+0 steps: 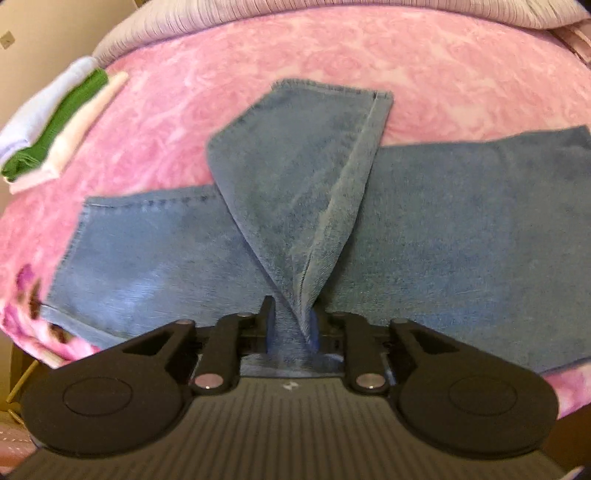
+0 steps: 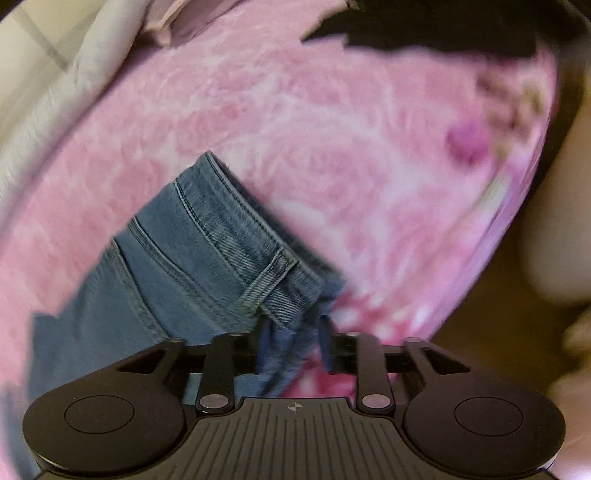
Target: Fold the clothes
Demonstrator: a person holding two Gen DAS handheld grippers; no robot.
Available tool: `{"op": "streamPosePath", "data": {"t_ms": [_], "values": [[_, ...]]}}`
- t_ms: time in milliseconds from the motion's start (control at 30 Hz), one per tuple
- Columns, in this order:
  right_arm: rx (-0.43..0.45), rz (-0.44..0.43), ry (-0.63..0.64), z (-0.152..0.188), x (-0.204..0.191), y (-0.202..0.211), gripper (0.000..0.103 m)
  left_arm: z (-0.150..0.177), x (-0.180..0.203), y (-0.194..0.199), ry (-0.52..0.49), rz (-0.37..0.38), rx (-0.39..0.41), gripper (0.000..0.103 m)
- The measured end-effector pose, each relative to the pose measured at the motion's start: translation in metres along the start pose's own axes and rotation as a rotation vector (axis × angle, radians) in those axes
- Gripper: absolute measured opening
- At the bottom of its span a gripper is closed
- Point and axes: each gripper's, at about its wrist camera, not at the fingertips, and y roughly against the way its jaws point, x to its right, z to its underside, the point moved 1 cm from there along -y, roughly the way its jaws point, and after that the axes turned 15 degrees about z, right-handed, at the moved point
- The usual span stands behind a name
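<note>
Blue jeans lie flat across a pink bedspread. One leg end is pulled up in a tented fold that runs back to my left gripper. Its jaws stand a little apart with the bunched cloth between them. In the right wrist view the waistband with its belt loop lies slantwise on the bedspread. My right gripper is open over the waistband's corner. Loose denim sits by the left finger and pink shows beside the right one.
A stack of folded clothes, white, green and cream, lies at the bed's far left. A grey ribbed quilt runs along the far edge. A black garment lies at the top of the right wrist view, pale bedding at its left.
</note>
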Motion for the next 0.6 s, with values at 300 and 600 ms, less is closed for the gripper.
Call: {"op": "streamPosePath", "data": {"t_ms": [300, 600], "values": [[0.058, -0.227, 0.219, 0.021, -0.084, 0.045, 0.036, 0.011, -0.033, 0.04, 0.152, -0.027, 0.03, 0.021], [0.064, -0.369, 0.43, 0.081, -0.246, 0.058, 0.036, 0.001, -0.129, 0.022, 0.195, -0.038, 0.087, 0.021]]}}
